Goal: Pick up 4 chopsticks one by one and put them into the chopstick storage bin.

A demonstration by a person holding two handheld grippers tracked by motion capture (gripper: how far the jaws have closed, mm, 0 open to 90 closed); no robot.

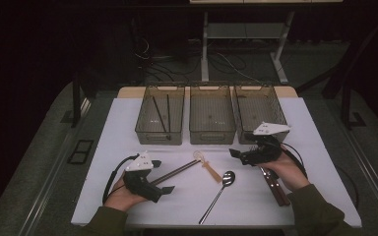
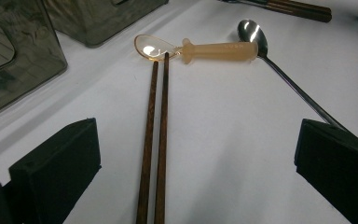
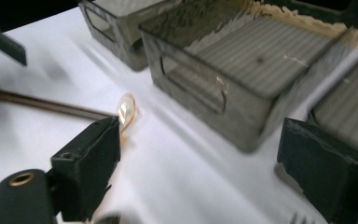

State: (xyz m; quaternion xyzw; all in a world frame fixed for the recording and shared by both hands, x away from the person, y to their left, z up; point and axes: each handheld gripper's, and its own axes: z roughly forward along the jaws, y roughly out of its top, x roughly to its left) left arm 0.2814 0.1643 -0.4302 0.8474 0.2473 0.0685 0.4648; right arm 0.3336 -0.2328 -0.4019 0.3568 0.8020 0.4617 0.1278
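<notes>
Left claw (image 2: 196, 158): wide open, empty; brown chopsticks (image 2: 153, 149) lay between its jaws on the counter (image 2: 242, 140).
Right claw (image 3: 200, 172): wide open, empty, beside the amber spoon (image 3: 127, 111).

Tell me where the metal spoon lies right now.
In the high view the metal spoon lies on the white table, front centre, its bowl beside the small plastic spoon.

The room is dark. A white worktop (image 1: 128, 196) stands on grey carpet floor (image 1: 39, 147). At the upper middle, metal table legs (image 1: 205, 49) and loose cables (image 1: 152, 61) are visible.
</notes>
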